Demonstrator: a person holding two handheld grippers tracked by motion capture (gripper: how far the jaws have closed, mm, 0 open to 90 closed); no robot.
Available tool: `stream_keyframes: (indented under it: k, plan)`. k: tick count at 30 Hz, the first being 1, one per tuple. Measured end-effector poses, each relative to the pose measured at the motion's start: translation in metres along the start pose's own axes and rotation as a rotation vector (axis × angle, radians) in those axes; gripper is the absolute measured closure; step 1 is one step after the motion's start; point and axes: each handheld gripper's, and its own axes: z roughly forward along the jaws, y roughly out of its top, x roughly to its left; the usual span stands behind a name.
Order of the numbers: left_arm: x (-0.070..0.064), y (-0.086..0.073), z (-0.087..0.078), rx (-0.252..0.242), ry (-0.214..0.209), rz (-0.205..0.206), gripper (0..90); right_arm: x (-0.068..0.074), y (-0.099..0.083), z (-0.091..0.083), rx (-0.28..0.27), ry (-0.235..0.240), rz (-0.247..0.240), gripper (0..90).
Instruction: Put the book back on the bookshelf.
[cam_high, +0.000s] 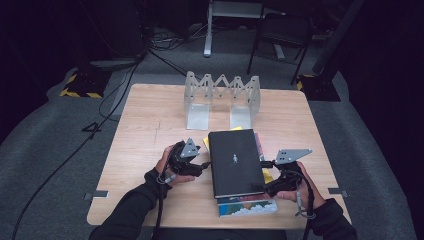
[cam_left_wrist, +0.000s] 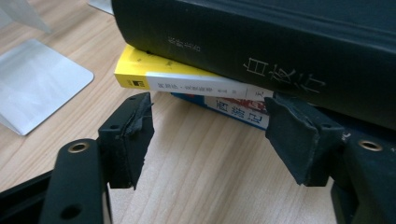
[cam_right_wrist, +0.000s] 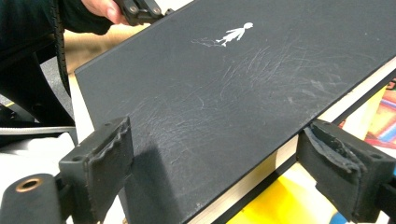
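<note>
Black hardcover book (cam_high: 235, 162), with a small white figure on its cover, lies flat on top of a short stack at the centre of the high view, lower middle of the wooden table (cam_high: 150, 130). Under it sit a yellow-spined book (cam_left_wrist: 187, 80) and a blue-and-white book (cam_left_wrist: 236, 108), whose colourful cover pokes out at the bottom of the stack in the high view. The left gripper (cam_high: 192, 162) is at the stack's left edge; in the left gripper view its jaws stand apart on either side of the lower spines, holding nothing. The right gripper (cam_high: 274, 181) is at the lower right corner of the black book; in the right gripper view its jaws are spread wide, one above the cover and one below the page edge, not yet closed. At the upper centre of the high view a silver expanding book rack (cam_high: 222, 97) stands empty, well apart from the stack.

The step in hand looks like taking hold of the top book to lift it off the pile. The next move likely calls for closing the right jaws on that corner, while the left gripper steadies the lower books so they do not slide
</note>
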Motion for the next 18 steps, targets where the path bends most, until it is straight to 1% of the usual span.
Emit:
stream_keyframes:
  k: [1,3,6,8,11,12,14,15,17,18]
  plan:
    - [0.0,0.0,0.0,0.0,0.0,0.0,32.2,0.0,0.0,0.0,0.001,0.001,-0.001,11.5]
    - [0.001,0.0,0.003,0.005,-0.015,-0.004,32.3,0.0,0.001,0.0,0.0,0.002,-0.001,11.4]
    - [0.001,-0.001,0.004,0.002,-0.015,-0.002,32.5,0.002,0.002,0.0,0.001,-0.004,-0.014,11.5]
    - [0.004,-0.002,0.006,0.013,-0.019,-0.021,32.9,0.001,0.005,0.002,0.007,-0.001,-0.027,11.5]
    - [0.006,-0.004,0.008,0.02,-0.02,-0.029,33.1,0.0,0.006,0.004,0.006,0.009,-0.025,11.5]
    - [0.007,-0.004,0.009,0.023,-0.028,-0.038,33.2,-0.001,0.007,0.006,0.006,0.014,-0.025,11.5]
    - [0.008,-0.005,0.009,0.022,-0.028,-0.034,34.5,-0.003,0.01,0.009,0.011,0.027,-0.025,11.6]
    - [0.009,-0.006,0.009,0.021,-0.03,-0.039,34.6,-0.005,0.011,0.009,0.012,0.031,-0.023,11.6]
    - [0.009,-0.006,0.008,0.015,-0.032,-0.03,35.8,-0.008,0.014,0.011,0.017,0.034,-0.02,11.6]
    - [0.009,-0.006,0.008,0.013,-0.036,-0.02,39.0,-0.01,0.016,0.012,0.019,0.031,-0.021,11.6]
